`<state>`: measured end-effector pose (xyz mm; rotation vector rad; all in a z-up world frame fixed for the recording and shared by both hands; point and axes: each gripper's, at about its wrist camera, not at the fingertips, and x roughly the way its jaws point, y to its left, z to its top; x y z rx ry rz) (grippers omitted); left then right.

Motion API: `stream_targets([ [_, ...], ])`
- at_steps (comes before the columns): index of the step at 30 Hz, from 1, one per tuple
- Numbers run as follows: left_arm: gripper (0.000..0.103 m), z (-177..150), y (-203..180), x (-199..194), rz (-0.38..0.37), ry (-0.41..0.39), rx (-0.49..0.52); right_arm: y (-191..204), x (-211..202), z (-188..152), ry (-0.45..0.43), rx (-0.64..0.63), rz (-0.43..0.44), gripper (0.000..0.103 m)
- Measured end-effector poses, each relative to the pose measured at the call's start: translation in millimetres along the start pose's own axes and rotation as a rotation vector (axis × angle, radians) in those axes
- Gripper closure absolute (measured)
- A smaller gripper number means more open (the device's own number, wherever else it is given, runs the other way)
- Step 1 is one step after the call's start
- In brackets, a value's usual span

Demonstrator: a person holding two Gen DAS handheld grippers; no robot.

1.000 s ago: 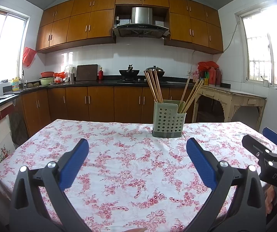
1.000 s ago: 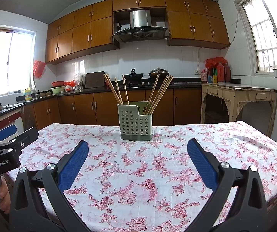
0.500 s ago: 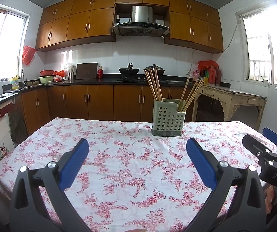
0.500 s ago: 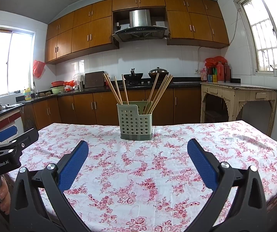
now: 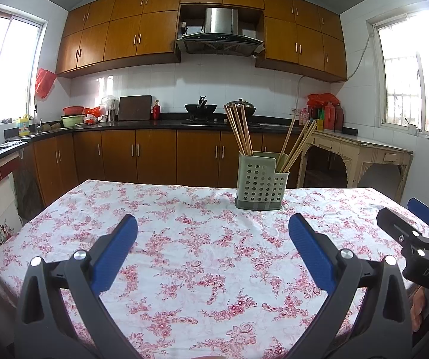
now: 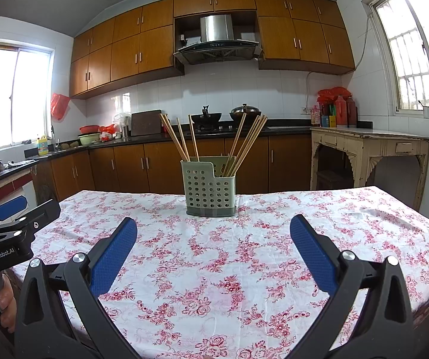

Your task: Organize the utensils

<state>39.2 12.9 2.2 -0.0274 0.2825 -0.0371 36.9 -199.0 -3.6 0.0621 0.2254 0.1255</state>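
A pale green perforated utensil holder [image 5: 260, 182] stands on the floral tablecloth [image 5: 202, 254] toward the far side; it also shows in the right wrist view [image 6: 210, 188]. Several wooden chopsticks [image 5: 239, 130] stand in its two compartments, seen also in the right wrist view [image 6: 245, 145]. My left gripper [image 5: 213, 239] is open and empty, well short of the holder. My right gripper [image 6: 213, 240] is open and empty, also short of it. Each gripper shows at the edge of the other's view.
Kitchen cabinets and a dark counter [image 5: 160, 124] with a stove, pots and bowls run behind the table. An old cream side table [image 6: 369, 146] stands at the right wall. The tablecloth [image 6: 244, 257] covers the whole table.
Both views have shifted slightly; the holder sits a little higher and farther in the left wrist view. Both grippers stay open and empty.
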Motion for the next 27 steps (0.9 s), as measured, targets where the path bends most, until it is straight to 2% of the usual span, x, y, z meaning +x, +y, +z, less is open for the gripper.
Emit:
stream_targets([
  [27,0.004,-0.6,-4.9,-1.5,0.006,0.004,-0.013,1.2,-0.1,0.8,-0.002,0.003,-0.004,0.002],
])
